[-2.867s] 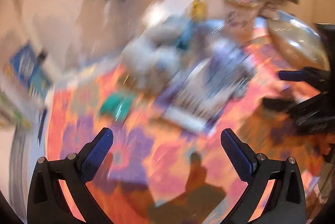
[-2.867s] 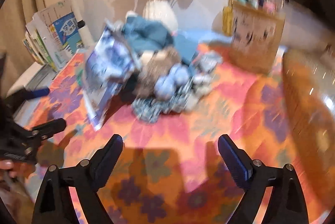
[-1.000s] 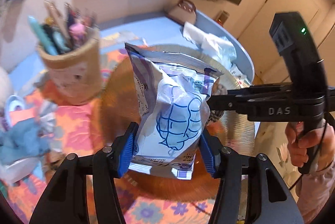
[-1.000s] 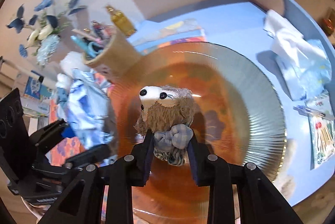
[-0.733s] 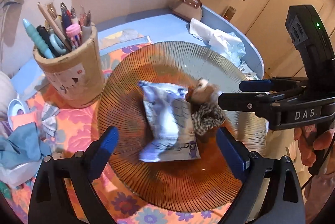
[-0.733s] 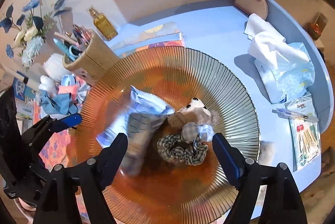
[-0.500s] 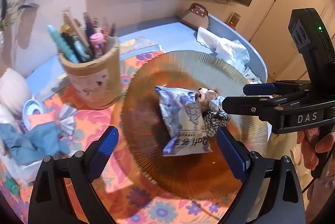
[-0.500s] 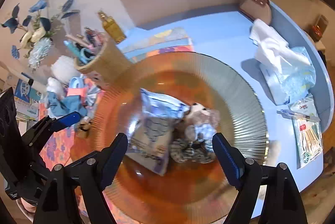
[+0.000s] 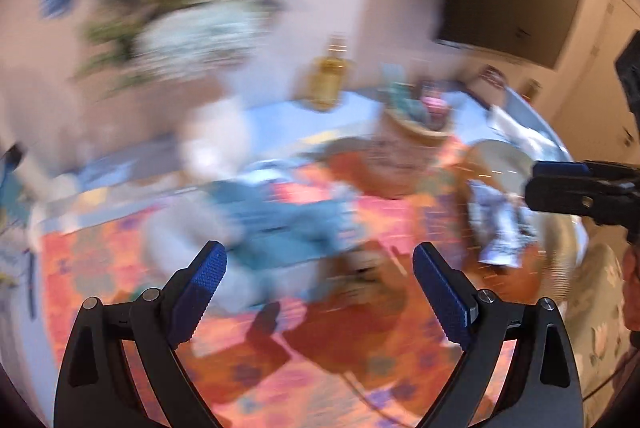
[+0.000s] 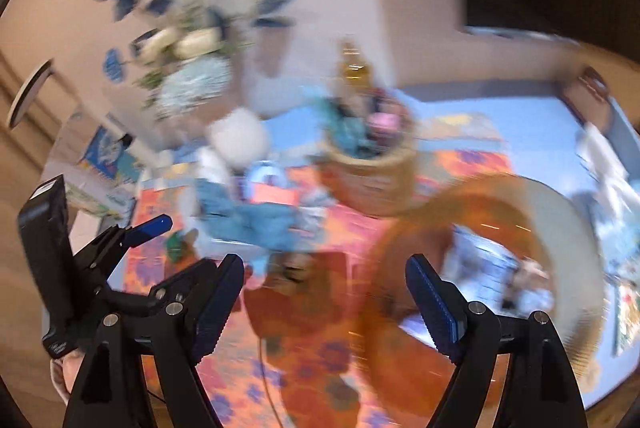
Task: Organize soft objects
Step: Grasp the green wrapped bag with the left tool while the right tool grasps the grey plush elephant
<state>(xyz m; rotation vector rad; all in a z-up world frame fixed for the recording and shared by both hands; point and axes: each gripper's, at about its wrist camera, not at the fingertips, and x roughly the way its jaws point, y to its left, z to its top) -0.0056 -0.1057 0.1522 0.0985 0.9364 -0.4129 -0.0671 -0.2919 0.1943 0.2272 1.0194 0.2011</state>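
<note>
You have just let go of both loads: the tissue pack (image 10: 486, 260) and the plush toy (image 10: 530, 274) now lie on the ribbed plate (image 10: 572, 228). Your left gripper (image 9: 318, 268) and right gripper (image 10: 324, 288) stand open and empty, swung back toward the blue cloth pile (image 9: 280, 224), likely next.

Both views motion-blurred. Crumpled blue-and-white soft packet (image 9: 500, 224) lies in the ribbed amber glass dish (image 10: 568, 224) at the right of the table. A small brown plush toy (image 10: 528, 274) sits just beside it in the same dish. A loose heap of teal-blue cloth (image 9: 280, 224) lies on the orange floral mat, well apart from the dish.
</note>
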